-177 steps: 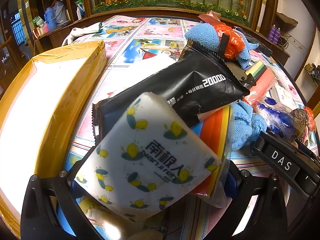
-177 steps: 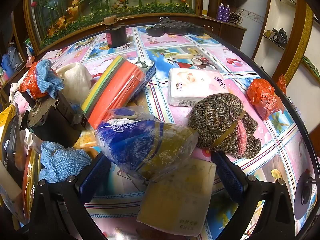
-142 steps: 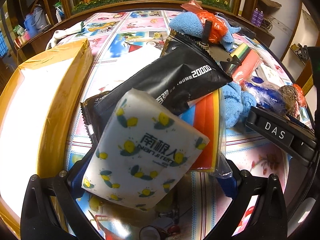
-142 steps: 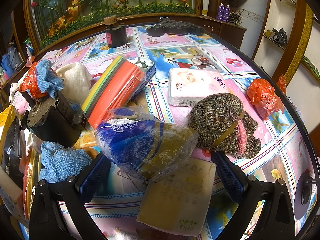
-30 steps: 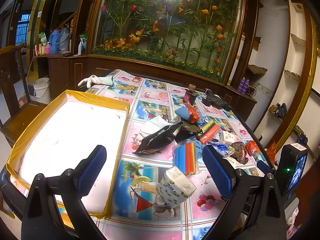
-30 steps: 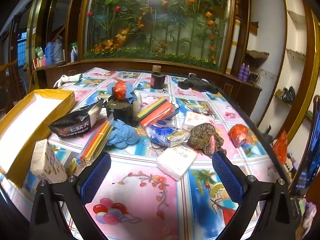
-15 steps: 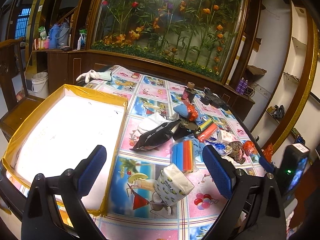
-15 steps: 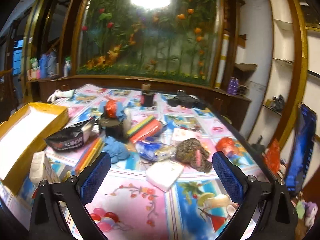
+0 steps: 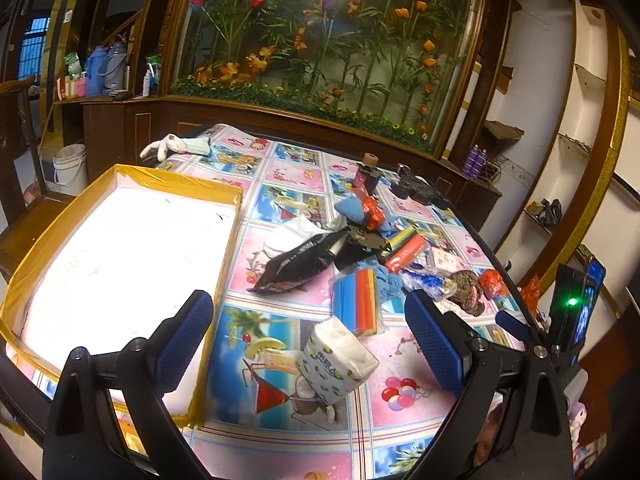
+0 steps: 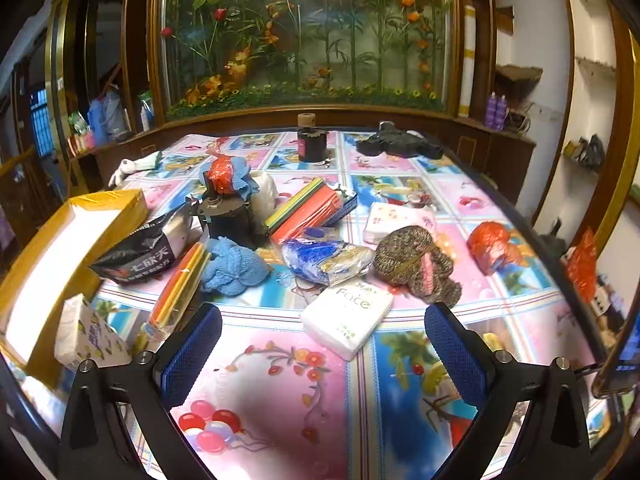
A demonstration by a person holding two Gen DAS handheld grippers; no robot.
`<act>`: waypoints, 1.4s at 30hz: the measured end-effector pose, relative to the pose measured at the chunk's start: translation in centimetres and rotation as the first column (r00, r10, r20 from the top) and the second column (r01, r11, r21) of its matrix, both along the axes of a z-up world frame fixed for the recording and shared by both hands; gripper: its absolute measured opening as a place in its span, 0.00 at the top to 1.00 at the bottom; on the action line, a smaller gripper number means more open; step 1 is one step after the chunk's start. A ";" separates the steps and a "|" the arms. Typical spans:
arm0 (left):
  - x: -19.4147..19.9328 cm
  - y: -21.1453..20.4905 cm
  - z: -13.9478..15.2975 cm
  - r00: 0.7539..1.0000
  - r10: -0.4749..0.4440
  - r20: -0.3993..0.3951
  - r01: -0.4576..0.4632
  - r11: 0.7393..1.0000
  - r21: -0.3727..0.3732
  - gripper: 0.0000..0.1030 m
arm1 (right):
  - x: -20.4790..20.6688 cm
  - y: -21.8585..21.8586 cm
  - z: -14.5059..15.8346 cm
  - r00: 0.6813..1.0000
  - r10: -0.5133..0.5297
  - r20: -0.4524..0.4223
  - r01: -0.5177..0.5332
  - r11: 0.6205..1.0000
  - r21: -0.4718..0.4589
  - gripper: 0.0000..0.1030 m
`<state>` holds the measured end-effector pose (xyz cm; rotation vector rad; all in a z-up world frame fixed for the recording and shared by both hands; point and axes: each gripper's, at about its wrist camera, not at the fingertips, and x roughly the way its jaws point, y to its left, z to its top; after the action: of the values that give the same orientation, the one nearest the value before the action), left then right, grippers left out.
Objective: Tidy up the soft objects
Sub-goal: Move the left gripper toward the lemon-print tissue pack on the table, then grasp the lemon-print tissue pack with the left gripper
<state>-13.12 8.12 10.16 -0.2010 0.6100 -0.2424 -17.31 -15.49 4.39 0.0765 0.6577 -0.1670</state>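
Both pairs of blue-padded fingers stood spread wide and empty, held up off the bench — the left gripper (image 9: pixel 310 334) over the near edge and the right gripper (image 10: pixel 322 354) beside it, its tips just visible at the right of the left view. Neither touched anything.

Nearest the left gripper lay a tissue pack (image 9: pixel 338 358) printed with yellow shapes, tilted on the bench (image 9: pixel 280 396) just beside the corner of the big yellow-edged box (image 9: pixel 120 248), which looked empty. In front of the right gripper sat a white tissue pack (image 10: pixel 347 318), and past it a blue plastic-wrapped bundle (image 10: pixel 326 260), a brown knit hat (image 10: pixel 414 264) and a blue cloth (image 10: pixel 232 266). Farther out were a black foil bag (image 9: pixel 298 264), a striped pack of coloured sheets (image 9: pixel 356 300), a second such pack (image 10: pixel 308 210), a pink tissue pack (image 10: pixel 396 218) and an orange bag (image 10: pixel 490 246), all loosely heaped around a dark stand.

By my reading nothing had yet been sorted — the step in hand was choosing a first piece. The next move likely called for lowering the left fingers over the printed tissue pack, closing gently across its narrower side, and carrying it into the box; too hard a squeeze would crumple it.
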 end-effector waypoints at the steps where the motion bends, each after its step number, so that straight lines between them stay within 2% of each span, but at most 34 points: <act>1: 0.0 -0.2 -0.2 1.000 -0.015 -0.004 0.015 1.000 0.002 0.05 | 0.1 0.0 -0.1 1.000 -0.004 -0.002 0.004 1.000 0.009 0.01; 7: 0.4 -2.1 -1.5 0.996 -0.073 -0.053 0.075 0.996 0.053 0.05 | 0.0 -1.0 -0.2 1.000 -0.009 -0.007 0.010 0.998 0.068 0.01; 15: 1.7 -4.6 -4.5 0.988 -0.093 -0.123 0.110 0.984 0.140 0.05 | 0.0 -0.8 -0.2 1.000 -0.005 -0.007 0.005 0.998 0.068 0.01; 17: 1.9 -5.0 -5.1 0.984 -0.112 -0.138 0.131 0.982 0.136 0.07 | 0.1 -0.7 -0.2 1.000 -0.002 -0.012 0.003 0.998 0.065 0.01; 19: 2.2 -5.0 -5.7 0.975 -0.146 -0.168 0.163 0.982 0.094 0.35 | 0.2 -0.6 -0.2 1.000 -0.002 -0.015 0.003 0.998 0.065 0.01; 20: 2.4 -5.1 -5.9 0.969 -0.159 -0.190 0.178 0.980 0.087 0.59 | 0.2 -0.6 -0.2 1.000 -0.003 -0.016 0.004 0.998 0.065 0.01; 21: 2.6 -5.0 -6.1 0.961 -0.178 -0.211 0.197 0.978 0.070 0.73 | 0.2 -0.6 -0.2 1.000 -0.003 -0.017 0.004 0.998 0.065 0.01; 22: 2.6 -4.9 -6.3 0.959 -0.180 -0.221 0.198 0.978 0.063 0.76 | 0.2 -0.6 -0.3 1.000 -0.003 -0.019 0.004 0.998 0.065 0.01; 27: 2.0 -4.0 -5.5 0.964 -0.187 -0.189 0.192 0.981 0.012 0.76 | 0.5 -0.5 -0.3 1.000 0.001 -0.030 0.001 0.998 0.060 0.01; 33: 1.2 -3.5 -3.9 0.969 -0.212 -0.129 0.212 0.977 -0.015 0.76 | 0.8 -0.4 -0.4 0.999 -0.004 -0.043 0.006 0.999 0.053 0.01; 42: 1.1 -2.3 -3.6 0.971 -0.210 -0.114 0.206 0.977 -0.048 0.78 | 1.0 -0.6 -0.5 0.998 -0.005 -0.059 0.008 0.998 0.056 0.01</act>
<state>-12.00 5.83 6.51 -0.1867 0.7463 -0.4468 -16.30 -16.09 3.91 0.1285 0.7211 -0.1575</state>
